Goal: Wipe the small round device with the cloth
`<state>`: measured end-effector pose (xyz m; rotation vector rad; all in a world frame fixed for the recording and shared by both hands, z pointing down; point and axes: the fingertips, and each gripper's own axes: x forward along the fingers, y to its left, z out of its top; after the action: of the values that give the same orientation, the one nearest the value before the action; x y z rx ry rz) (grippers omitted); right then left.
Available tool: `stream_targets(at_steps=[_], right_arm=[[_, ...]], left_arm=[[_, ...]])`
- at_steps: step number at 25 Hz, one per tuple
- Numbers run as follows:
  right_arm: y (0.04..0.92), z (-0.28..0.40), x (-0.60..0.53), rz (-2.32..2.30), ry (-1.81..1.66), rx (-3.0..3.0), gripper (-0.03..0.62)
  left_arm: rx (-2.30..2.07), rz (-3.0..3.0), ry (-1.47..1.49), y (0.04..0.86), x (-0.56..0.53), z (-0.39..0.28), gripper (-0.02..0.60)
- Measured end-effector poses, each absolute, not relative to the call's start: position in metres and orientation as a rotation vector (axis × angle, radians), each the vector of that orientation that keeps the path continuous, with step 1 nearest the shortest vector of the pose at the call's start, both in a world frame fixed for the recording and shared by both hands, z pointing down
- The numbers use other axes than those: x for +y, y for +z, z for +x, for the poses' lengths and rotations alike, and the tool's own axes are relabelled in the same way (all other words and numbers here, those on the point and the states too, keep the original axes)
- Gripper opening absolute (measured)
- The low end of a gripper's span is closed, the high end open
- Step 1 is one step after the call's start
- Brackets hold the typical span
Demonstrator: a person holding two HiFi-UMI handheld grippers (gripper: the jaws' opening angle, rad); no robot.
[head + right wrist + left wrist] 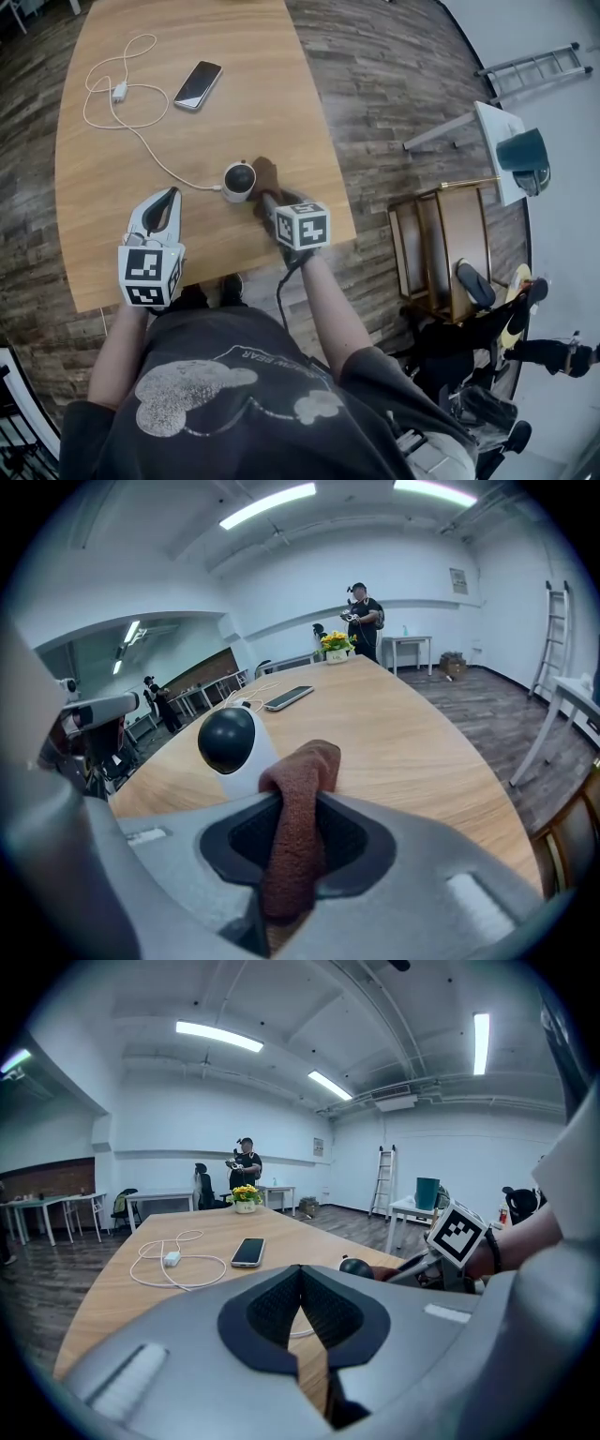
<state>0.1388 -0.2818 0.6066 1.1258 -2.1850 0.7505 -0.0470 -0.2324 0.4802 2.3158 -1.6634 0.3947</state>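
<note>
Frame centre: the right gripper (266, 195) clamps a brown cloth (298, 799) just beside the device (239, 179) on the table (94, 244). The left gripper (161, 208) sits clenched and empty at lower left. A hard push could topple the device or drag its cable (169, 166). Whether cloth touches device is unclear.

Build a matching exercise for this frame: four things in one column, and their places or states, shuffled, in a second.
Things:
1. cloth
2. small round device
3. phone
4. left gripper

Places or states:
A. shut, with nothing in it
B. lies flat on the table beside a looped white cable
C. clamped in the right gripper
D. stands upright on the table, right next to the cloth

Pairs: 1-C, 2-D, 3-B, 4-A
</note>
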Motion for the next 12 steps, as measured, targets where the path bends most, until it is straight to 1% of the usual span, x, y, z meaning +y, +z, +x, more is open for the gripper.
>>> stream_targets(at_steps=[6, 12], right_arm=[[0.557, 0.154, -0.294, 1.264, 0.676, -2.289, 0.074], [0.507, 0.138, -0.307, 1.196, 0.515, -2.378, 0.074]], left_arm=[[-1.64, 2.33, 0.37, 0.481, -0.236, -0.062, 0.018], [-1.61, 2.412, 0.359, 0.472, -0.248, -0.072, 0.019]])
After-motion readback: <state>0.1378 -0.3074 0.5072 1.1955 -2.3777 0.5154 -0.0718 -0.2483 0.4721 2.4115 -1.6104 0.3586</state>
